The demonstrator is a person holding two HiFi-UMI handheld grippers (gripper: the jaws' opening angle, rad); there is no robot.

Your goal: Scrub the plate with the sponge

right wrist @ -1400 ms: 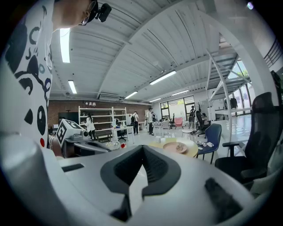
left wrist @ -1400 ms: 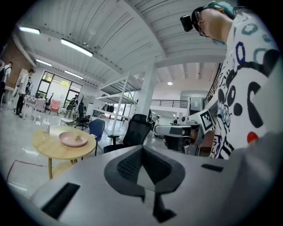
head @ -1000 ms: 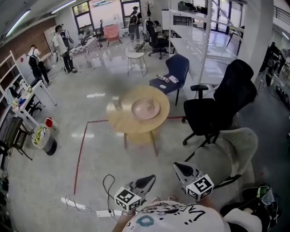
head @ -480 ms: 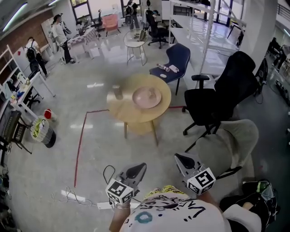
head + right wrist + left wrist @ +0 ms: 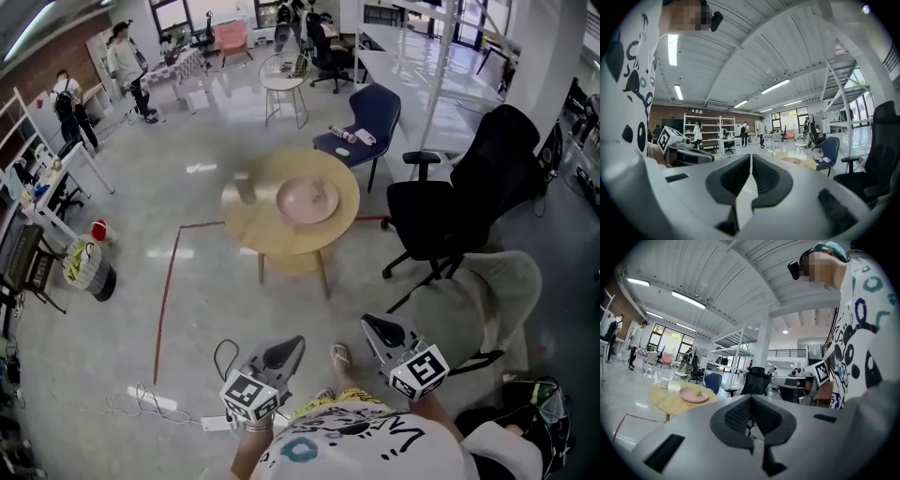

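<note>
A pink plate [image 5: 307, 201] lies on the round wooden table [image 5: 281, 239] some way ahead of me. A small pale thing [image 5: 320, 195] rests on the plate; it is too small to tell what it is. A cup [image 5: 245, 187] stands on the table to the plate's left. Both grippers are held near my body, far short of the table. The left gripper [image 5: 286, 352] is shut and empty, with the plate [image 5: 693, 395] seen far off in its view. The right gripper [image 5: 378, 330] is shut on nothing too, and the table [image 5: 799, 161] shows small beyond its jaws.
A black office chair [image 5: 459, 202] and a beige chair [image 5: 502, 286] stand right of the table, a blue chair [image 5: 367, 131] behind it. Red tape [image 5: 169, 281] marks the floor. A cable and power strip [image 5: 178, 412] lie near my feet. People stand at the far left.
The table has drifted slightly right and looks a little nearer. Both grippers have shifted a little with my body, still shut. A foot now shows between them.
</note>
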